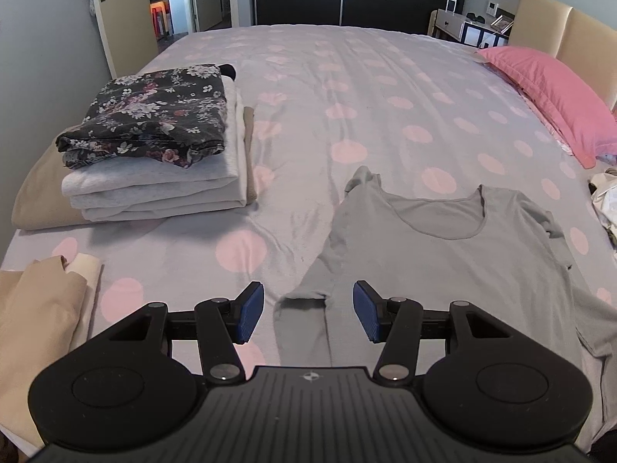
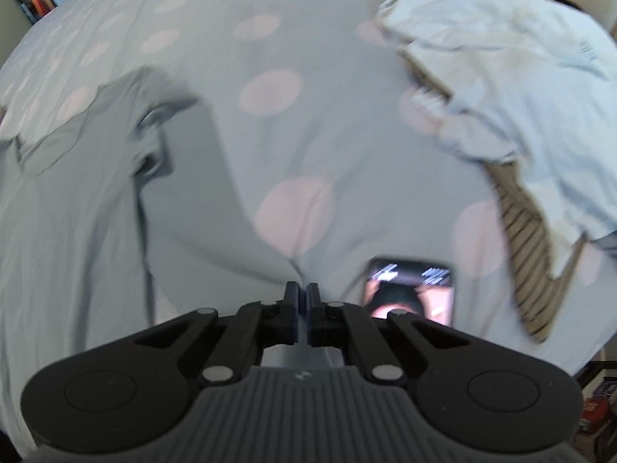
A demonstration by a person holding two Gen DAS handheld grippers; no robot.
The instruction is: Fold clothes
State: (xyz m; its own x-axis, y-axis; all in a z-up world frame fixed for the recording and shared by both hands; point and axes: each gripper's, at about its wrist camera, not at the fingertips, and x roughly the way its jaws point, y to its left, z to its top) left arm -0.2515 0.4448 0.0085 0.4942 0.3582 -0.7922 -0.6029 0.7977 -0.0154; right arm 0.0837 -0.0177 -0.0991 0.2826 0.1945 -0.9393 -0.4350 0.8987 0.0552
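A grey shirt [image 1: 443,262] lies spread face-up on the spotted bedsheet [image 1: 347,88], neckline away from the camera. The left gripper [image 1: 308,314] hovers spread wide over the shirt's left sleeve. The right gripper [image 2: 302,301] is pressed together beside the shirt's right sleeve, seemingly pinching a fold of cloth; what cloth is unclear. Folding well likely means gripping each sleeve edge cleanly. One folded stack [image 1: 154,146] sits left of the shirt, one loose pile [image 2: 501,77] right, one phone [image 2: 410,289] nearby.
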